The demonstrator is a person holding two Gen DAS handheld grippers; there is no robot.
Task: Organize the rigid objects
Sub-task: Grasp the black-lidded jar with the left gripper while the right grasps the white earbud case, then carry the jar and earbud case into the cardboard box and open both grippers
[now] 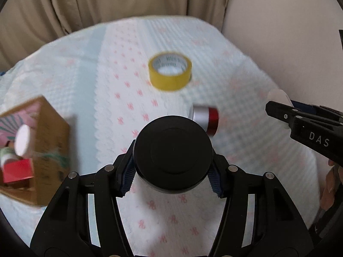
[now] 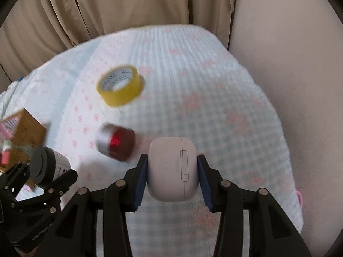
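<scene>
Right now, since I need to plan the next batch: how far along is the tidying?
Partly done: the cardboard box already holds a few items. In hand: left gripper clamps a black-capped jar; right gripper clamps a white case. Left on the cloth: yellow tape roll and red-and-silver cylinder.

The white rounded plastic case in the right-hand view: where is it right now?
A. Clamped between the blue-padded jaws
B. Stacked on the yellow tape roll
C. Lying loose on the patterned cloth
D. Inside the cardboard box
A: the white rounded plastic case sits squeezed between the right gripper and its two blue pads, apart from the yellow tape roll lying on the cloth.
</scene>
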